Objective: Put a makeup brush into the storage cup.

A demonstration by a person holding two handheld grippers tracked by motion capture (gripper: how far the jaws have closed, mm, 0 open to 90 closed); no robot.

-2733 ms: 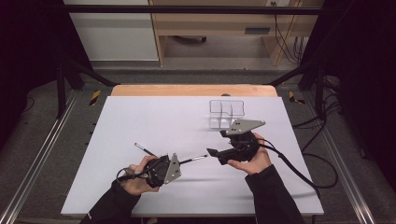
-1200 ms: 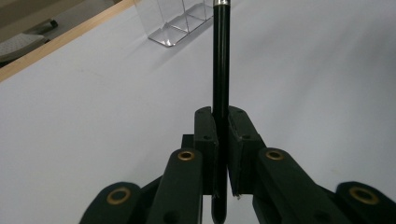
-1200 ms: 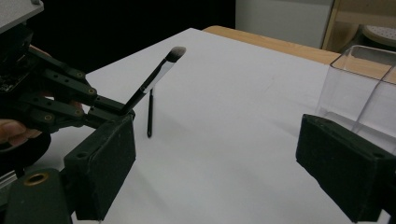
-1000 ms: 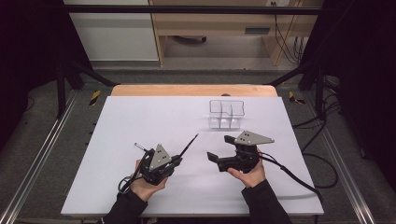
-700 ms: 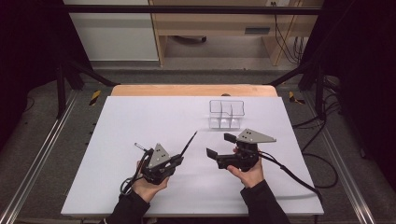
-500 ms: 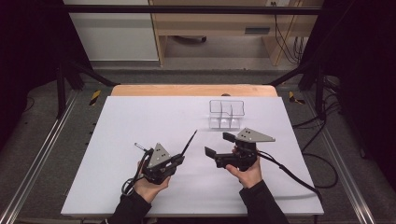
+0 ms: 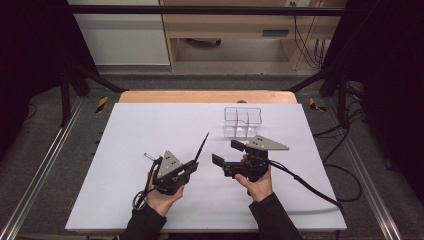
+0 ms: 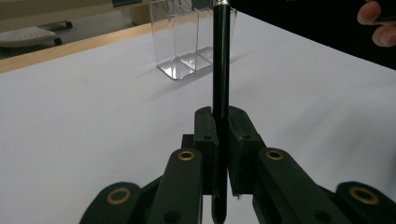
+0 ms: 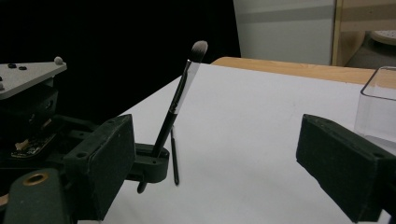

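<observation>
My left gripper is shut on the black handle of a makeup brush. The brush slants up and away toward the far right, its bristle tip in the air. In the left gripper view the handle rises straight from between the closed jaws. My right gripper stands open just right of the brush, jaws wide apart and pointing left with nothing between them. In the right gripper view the brush stands tilted beyond its left pad.
A clear acrylic organizer with compartments stands at the back right of the white table; it rises behind the brush. A thin black stick lies left of the left gripper. Cables trail to the right.
The brush, earlier lying nearly level and pointing at the right gripper, now slants toward the far right. Over the last second the right gripper drifted slightly left; the left hand held still.
</observation>
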